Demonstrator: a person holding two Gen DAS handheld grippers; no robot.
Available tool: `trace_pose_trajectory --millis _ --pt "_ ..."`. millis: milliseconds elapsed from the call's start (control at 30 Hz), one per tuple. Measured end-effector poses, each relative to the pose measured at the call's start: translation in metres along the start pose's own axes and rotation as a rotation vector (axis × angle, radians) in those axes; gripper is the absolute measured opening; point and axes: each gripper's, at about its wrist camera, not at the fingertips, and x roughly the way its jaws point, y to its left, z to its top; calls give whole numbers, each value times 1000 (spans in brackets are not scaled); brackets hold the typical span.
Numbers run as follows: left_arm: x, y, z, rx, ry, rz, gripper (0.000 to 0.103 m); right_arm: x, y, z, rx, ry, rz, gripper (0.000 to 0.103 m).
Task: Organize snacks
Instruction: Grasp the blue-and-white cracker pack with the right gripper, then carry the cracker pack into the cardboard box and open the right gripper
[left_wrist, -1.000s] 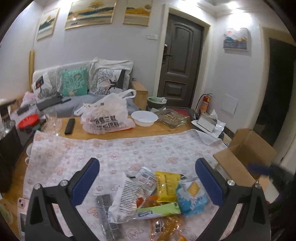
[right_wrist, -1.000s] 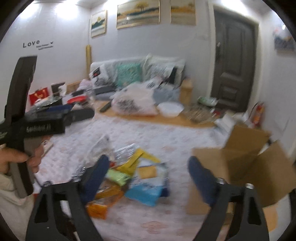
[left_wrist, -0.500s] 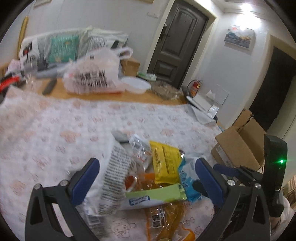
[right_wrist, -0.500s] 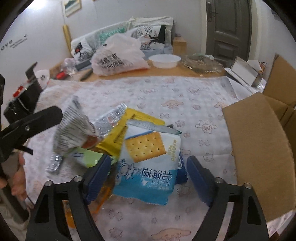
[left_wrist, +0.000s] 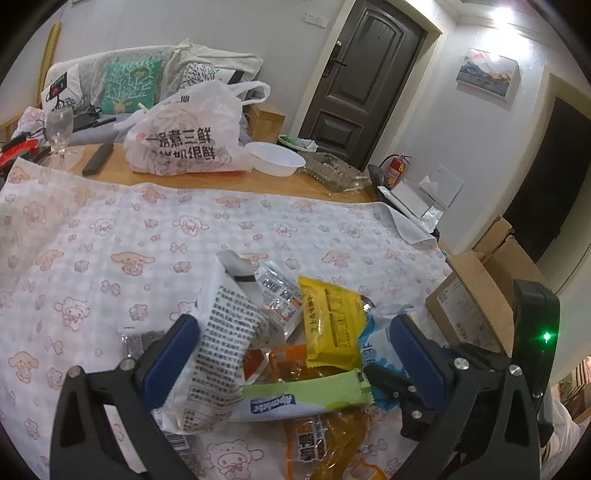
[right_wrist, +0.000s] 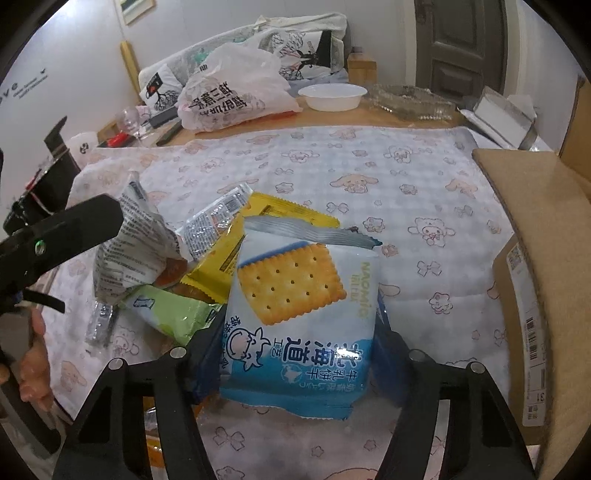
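Observation:
A pile of snack packs lies on the patterned cloth. In the right wrist view the blue cracker pack (right_wrist: 299, 317) sits between the fingers of my right gripper (right_wrist: 299, 350), which press on its sides. Behind it lie a yellow pack (right_wrist: 236, 251), a green pack (right_wrist: 170, 314) and a white printed bag (right_wrist: 136, 254). In the left wrist view my left gripper (left_wrist: 291, 354) is open over the pile, its left finger against the white printed bag (left_wrist: 218, 350). The yellow pack (left_wrist: 332, 325), green pack (left_wrist: 303, 398) and an orange pack (left_wrist: 325, 443) lie between its fingers.
An open cardboard box (right_wrist: 546, 280) stands at the table's right edge, also in the left wrist view (left_wrist: 476, 295). At the back are a white plastic shopping bag (left_wrist: 188, 140), a white bowl (left_wrist: 275, 158), a wine glass (left_wrist: 59, 129) and a clear tray (left_wrist: 332, 170).
Both grippers have come down and in onto the pile. The right gripper has closed from wide open onto the blue cracker pack. The left finger now touches the white bag.

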Motion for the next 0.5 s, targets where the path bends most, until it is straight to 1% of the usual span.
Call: trace_pose_trajectory --millis 67,267,400,500 --pt "-3 -2 1 5 -8 -18 102 -4 2 0 -5 -10 10 63" --pt "-11 -11 1 17 -20 -114 102 -25 17 2 -48 -52 78 63" --pt "-15 -18 -2 1 -11 -242 100 -45 33 3 -104 -109 120 63" --pt "-20 -26 -3 6 -9 -324 85 -65 45 6 -148 -162 168 63"
